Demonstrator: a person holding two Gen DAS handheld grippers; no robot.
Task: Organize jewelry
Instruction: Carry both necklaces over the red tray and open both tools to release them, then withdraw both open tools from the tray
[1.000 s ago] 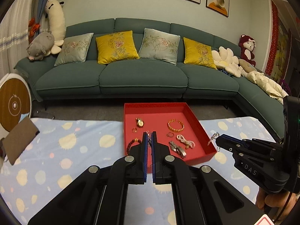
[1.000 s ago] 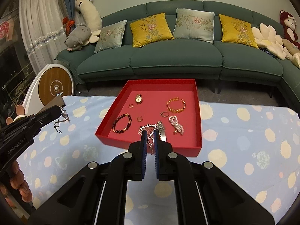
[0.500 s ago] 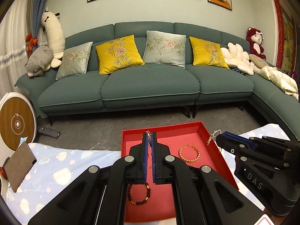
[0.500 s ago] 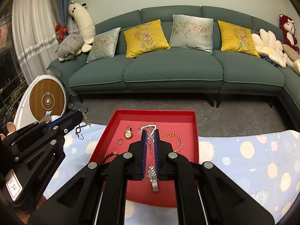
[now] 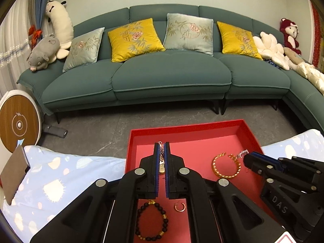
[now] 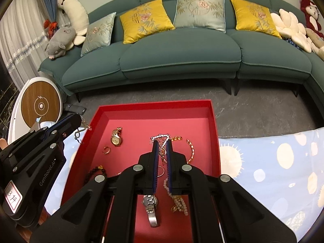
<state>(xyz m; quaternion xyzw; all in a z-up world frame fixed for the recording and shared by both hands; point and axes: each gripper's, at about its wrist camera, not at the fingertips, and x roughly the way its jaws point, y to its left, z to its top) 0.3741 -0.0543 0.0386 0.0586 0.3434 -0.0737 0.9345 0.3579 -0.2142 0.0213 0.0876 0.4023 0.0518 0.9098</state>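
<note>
Behind the table we see a teal sectional sofa [image 5: 170, 77] with two yellow cushions [image 5: 134, 38] and pale embroidered ones [image 5: 189, 33]. Grey plush pig [image 5: 43, 52] and white plush [image 5: 59, 21] sit at its left end, red teddy [image 5: 289, 34] at its right. Round wood-faced device [image 5: 19, 124] on the floor. Tablecloth [image 5: 54, 182] is blue, spotted.

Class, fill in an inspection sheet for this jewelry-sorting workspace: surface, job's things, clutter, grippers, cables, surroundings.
Surface: blue spotted cloth over the table.
Job's things: red tray holding gold watch, silver watch, gold bracelet, dark bead bracelet, pearl bracelet.
Clutter: brown card at the table's edge.
Grippers: left gripper jaws opening, silver chain between them; right gripper shut on sparkly chain; both above the tray.
Cables: nothing seen.
Surroundings: green sofa with cushions and plush toys.
</note>
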